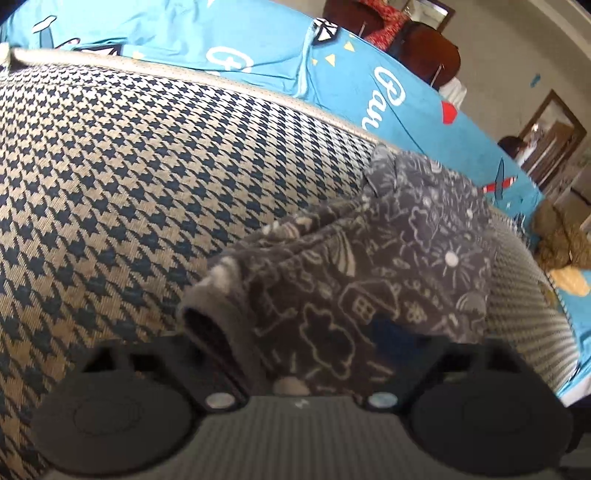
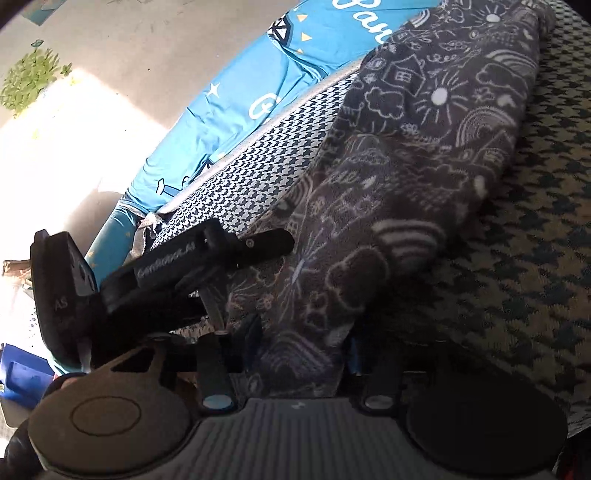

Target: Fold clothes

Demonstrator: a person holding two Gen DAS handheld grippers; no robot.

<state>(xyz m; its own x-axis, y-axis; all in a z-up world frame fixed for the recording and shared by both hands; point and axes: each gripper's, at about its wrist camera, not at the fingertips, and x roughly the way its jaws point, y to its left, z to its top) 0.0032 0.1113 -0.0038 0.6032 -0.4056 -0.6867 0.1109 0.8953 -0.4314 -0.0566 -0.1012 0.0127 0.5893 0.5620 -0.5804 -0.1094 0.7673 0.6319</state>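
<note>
Your grey fleece garment [image 1: 369, 266], printed with white doodles of houses, clouds and suns, lies bunched on the houndstooth cushion [image 1: 129, 184], close to the cushion's pale piped edge [image 1: 258, 92]. In the left wrist view, your left gripper [image 1: 295, 354] has a fold of the fleece running between its two fingers; you cannot tell whether the pads press on it. In the right wrist view, your right gripper [image 2: 291, 354] likewise straddles the near end of the garment, grip unclear, and the left gripper lies just beside it, over the cushion's edge.

To the left of the garment the houndstooth surface is bare and wide. Beyond the piping lies a blue printed sheet [image 1: 229, 33]. Further off you see a beige floor [image 2: 122, 48], sunlit in part, and a wooden-framed doorway [image 1: 550, 136].
</note>
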